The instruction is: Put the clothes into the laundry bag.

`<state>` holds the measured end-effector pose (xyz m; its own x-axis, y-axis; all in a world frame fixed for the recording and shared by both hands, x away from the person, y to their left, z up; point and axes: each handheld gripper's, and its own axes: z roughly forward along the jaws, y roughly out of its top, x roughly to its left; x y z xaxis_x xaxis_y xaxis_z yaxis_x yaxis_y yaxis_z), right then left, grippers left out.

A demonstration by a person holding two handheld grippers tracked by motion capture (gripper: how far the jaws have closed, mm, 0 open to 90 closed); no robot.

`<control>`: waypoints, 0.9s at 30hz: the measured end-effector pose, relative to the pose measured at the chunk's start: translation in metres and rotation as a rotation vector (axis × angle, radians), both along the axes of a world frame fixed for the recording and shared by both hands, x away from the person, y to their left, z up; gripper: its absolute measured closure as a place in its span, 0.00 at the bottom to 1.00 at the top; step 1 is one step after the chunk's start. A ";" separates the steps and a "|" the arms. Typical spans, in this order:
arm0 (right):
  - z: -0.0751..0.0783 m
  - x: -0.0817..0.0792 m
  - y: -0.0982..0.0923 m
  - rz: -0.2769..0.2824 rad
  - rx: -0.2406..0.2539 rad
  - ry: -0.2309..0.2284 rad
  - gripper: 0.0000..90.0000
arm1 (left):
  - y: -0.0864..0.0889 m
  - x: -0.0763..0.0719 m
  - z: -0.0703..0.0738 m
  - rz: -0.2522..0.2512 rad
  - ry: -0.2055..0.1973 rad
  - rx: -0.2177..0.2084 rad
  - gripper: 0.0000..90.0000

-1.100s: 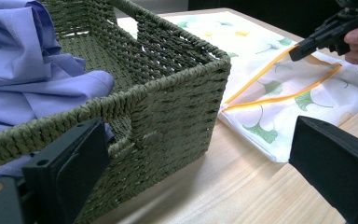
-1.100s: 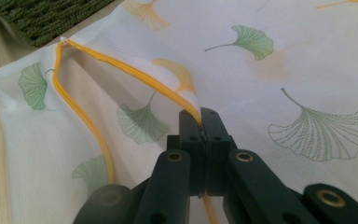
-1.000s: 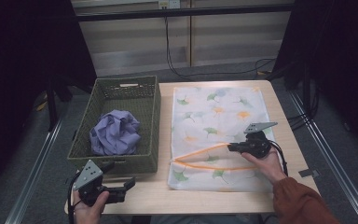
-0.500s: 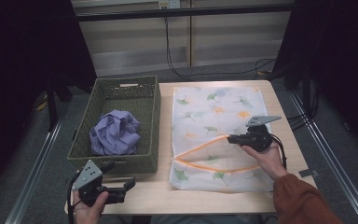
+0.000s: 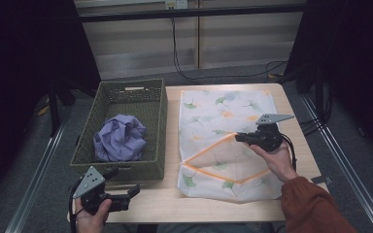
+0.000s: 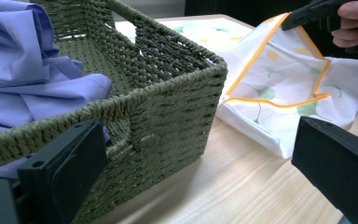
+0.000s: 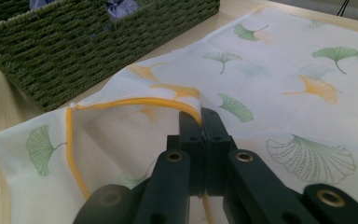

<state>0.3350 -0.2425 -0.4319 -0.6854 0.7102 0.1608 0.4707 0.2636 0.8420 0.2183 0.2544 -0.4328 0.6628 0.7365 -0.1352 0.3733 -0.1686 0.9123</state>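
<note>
A pale wooden surface (image 5: pixel 150 201) is standing in a dark room, with slatted panels and hanging cables showing behind it.

The right gripper (image 5: pixel 238 137) is pinching the orange-trimmed edge (image 7: pixel 135 103) of the white mesh laundry bag (image 5: pixel 226 116), which is printed with green and yellow leaves. In the right gripper view its jaws are pressing fully together, with the trim and a fold of fabric clamped at their tips. That upper layer is being held raised off the lower one, so the bag's mouth is gaping open below and to the left of the jaws. The rest of the bag is lying flat on the surface, spreading away beyond the jaws. A hand (image 5: pixel 272 158) in a rust-coloured sleeve (image 5: pixel 311 206) is holding this gripper.

The left gripper (image 5: pixel 133 190) is sitting low at the near edge of the surface, held in the other hand (image 5: pixel 90 218). Its jaws are standing wide apart, gripping and touching nothing. In the left gripper view the near corner of the basket is lying between the jaws, apart from both.

The green woven basket (image 5: pixel 158 121) is standing just ahead of the left jaws and just beside the bag. A crumpled lilac garment (image 5: pixel 119 138) is lying inside it. The interior of the bag is appearing empty where the mouth is showing it.
</note>
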 end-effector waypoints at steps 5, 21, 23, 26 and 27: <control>0.006 0.001 -0.001 -0.010 0.026 -0.024 1.00 | -0.001 0.000 0.000 -0.003 -0.002 0.001 0.03; 0.022 0.008 0.004 -0.041 0.089 -0.092 1.00 | 0.000 -0.001 0.001 0.013 -0.004 -0.013 0.03; 0.024 0.009 0.005 -0.049 0.100 -0.105 1.00 | 0.000 -0.002 0.001 0.013 -0.006 -0.009 0.03; 0.030 0.009 0.005 -0.049 0.122 -0.128 1.00 | 0.002 -0.003 0.002 0.035 -0.028 -0.005 0.04; 0.031 0.009 0.005 -0.047 0.128 -0.129 1.00 | 0.002 -0.003 0.002 0.035 -0.024 -0.005 0.04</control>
<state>0.3444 -0.2378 -0.4005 -0.6726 0.7213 0.1654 0.3663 0.1302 0.9213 0.2155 0.2567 -0.4306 0.6398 0.7585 -0.1238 0.3573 -0.1510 0.9217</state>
